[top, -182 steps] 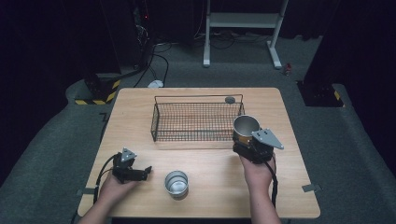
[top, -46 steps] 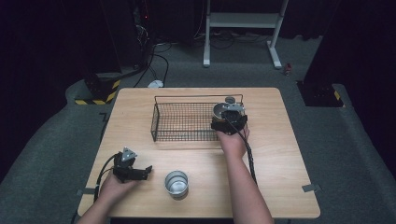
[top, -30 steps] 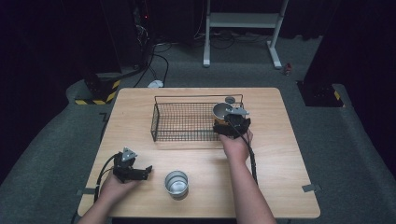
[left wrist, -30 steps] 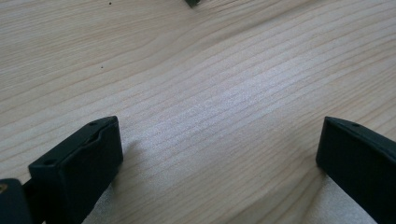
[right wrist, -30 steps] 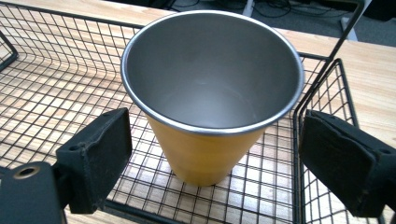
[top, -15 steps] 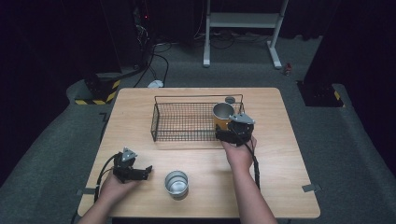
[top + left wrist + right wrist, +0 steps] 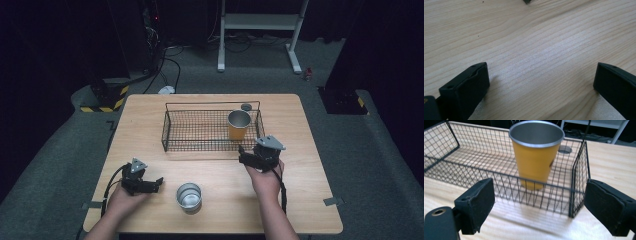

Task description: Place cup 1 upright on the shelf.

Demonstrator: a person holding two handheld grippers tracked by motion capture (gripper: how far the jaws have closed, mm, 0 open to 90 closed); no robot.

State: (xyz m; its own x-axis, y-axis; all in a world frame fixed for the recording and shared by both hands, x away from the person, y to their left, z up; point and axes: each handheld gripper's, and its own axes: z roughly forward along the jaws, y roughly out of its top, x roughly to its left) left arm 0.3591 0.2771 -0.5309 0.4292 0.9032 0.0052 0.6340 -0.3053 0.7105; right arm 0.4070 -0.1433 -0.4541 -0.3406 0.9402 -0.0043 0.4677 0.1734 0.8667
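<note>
resting: left gripper (image 7: 156, 184) lies on the table (image 7: 310, 200) at about 8 o'clock, jaws spread wide over bare wood, nothing between them.
right gripper (image 7: 242, 156): released, jaws wide apart and empty, on the table at about 4 o'clock, just outside the near right corner of the basket.
yellow cup (image 7: 536, 155): upright, metal rim up, standing inside the wire basket (image 7: 172, 131) at its right end, straight ahead at 12 o'clock from the right gripper, clear of its jaws.
silver cup (image 7: 189, 196): upright on the table near the front edge at 6 o'clock, between the two hands, just at 3 o'clock from the left gripper, untouched.
small dark disc (image 7: 246, 107): on the table behind the basket, at about 1 o'clock.
step in hand: i judge one cup is placed and let go; the silver cup looks to be next.
next move: probably bring a gripper level with the silver cup's side, jaws either side of its wall, then clench, lift over the basket rim and set it beside the yellow cup.
</note>
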